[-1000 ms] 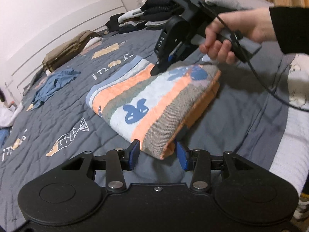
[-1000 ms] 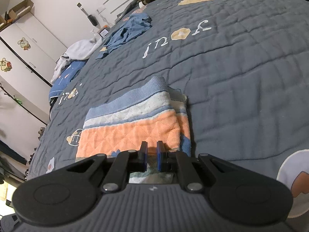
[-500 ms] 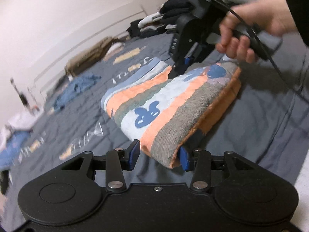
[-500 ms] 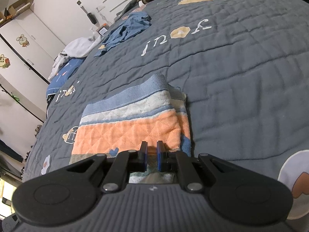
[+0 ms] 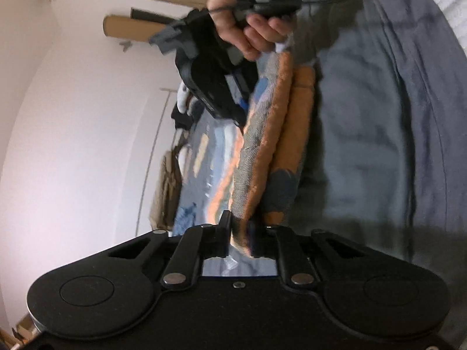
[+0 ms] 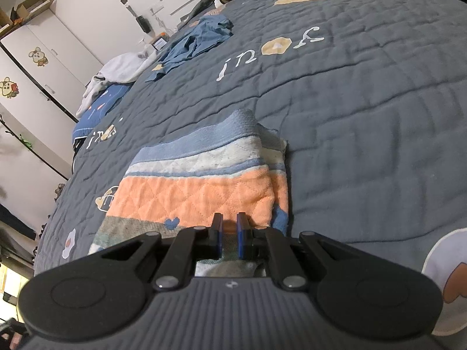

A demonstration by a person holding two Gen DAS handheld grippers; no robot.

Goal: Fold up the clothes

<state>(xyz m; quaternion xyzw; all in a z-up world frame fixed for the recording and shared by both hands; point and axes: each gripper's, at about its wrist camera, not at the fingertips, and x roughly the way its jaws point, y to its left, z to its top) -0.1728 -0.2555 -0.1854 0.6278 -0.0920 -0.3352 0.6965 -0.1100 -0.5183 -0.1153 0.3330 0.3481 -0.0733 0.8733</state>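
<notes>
L tool [image 5: 239, 240] & R tool [image 6: 229, 234] both pinching folded towel [image 6: 201, 186] edges.

Left gripper [image 5: 238, 237] at 6 o'clock, jaws clamped on the near edge of the folded striped towel [image 5: 270, 145]. Towel running up toward 12 o'clock, orange layers stacked. Right gripper [image 5: 216, 87] at 11 o'clock against the towel's far end, jaw state unclear, gripped by the right hand [image 5: 248, 20]. Grey quilt [image 5: 379, 145] at 3 o'clock. Whole view blurred.
</notes>
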